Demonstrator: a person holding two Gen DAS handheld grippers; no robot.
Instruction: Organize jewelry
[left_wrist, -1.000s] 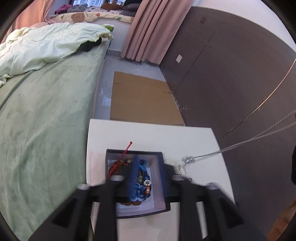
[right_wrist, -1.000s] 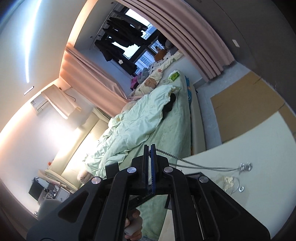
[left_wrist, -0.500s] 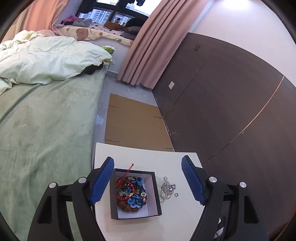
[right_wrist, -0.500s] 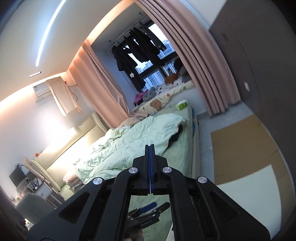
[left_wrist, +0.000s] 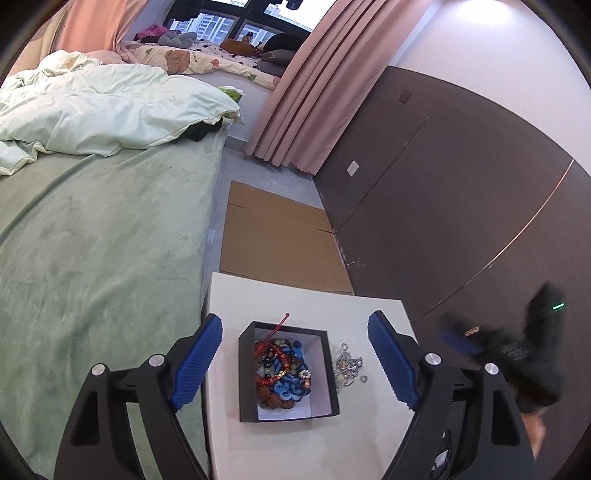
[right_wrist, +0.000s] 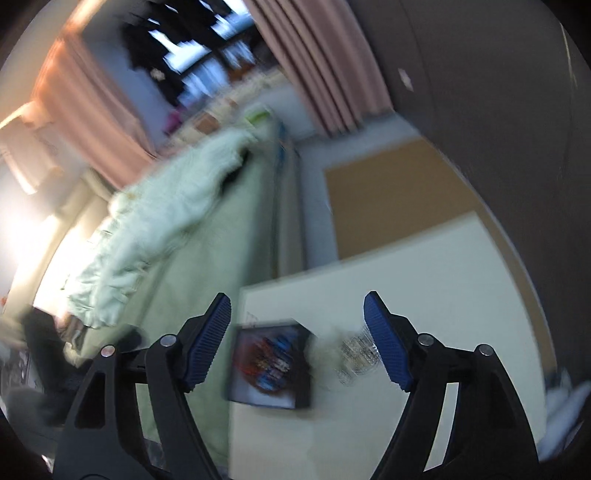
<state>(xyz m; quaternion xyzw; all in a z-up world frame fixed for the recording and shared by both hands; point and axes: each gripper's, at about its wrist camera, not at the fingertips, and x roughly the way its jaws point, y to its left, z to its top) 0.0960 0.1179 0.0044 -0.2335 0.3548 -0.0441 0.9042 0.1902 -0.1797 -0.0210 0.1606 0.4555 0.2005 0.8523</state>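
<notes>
**Black box of beads, silver chain just beside it**

Black square box (left_wrist: 288, 373) on a white table (left_wrist: 295, 299), open-topped, white inside. Filled with a tangle of beaded bracelets (left_wrist: 282, 371): red beads, blue loops, dark brown beads, one small flower charm; a red cord trailing over the far rim. Silver chain (left_wrist: 347, 363) in a loose heap on the tabletop just right of the box, outside it, with one small ring lying apart near it.

Left gripper (left_wrist: 295, 365) raised above the table, spread wide, blue-ribbed pads (left_wrist: 197, 363) flanking box and chain in the view, touching neither, carrying nothing. Right gripper (right_wrist: 297, 341) likewise spread wide and holding nothing, above the same table; its view heavily motion-blurred, box (right_wrist: 271, 365) and chain (right_wrist: 356, 352) only smeared shapes between the fingers. Same gripper a dark blur at the right edge of the left view (left_wrist: 509, 347).

Green-covered bed (left_wrist: 92, 258) left of the table, flat cardboard (left_wrist: 277, 240) on the floor beyond, dark wall panels (left_wrist: 443, 184) to the right.
</notes>
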